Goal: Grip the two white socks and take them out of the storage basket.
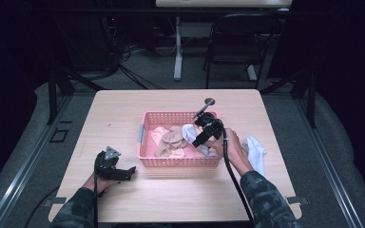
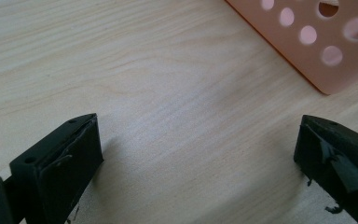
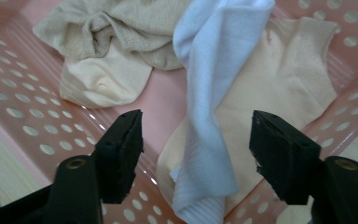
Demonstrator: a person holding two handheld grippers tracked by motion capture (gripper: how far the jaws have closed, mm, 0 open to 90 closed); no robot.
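White sock: draped inside the pink basket, near its right wall; jaws either side, not pinching yet
Right gripper: released, over the basket
Left gripper: released, on bare table beside the basket's front corner; plenty of room

Lab: dark curtains, floor cables, rig table.

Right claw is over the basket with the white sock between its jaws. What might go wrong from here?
1. The white sock lies draped over a cream sock, so the right claw, jaws apart around it, may pinch both and lift two.
2. The jaws hang close to the pink basket wall; closing low could catch the perforated plastic.
3. The left claw rests open on the table, so nothing steadies the basket if it drags.
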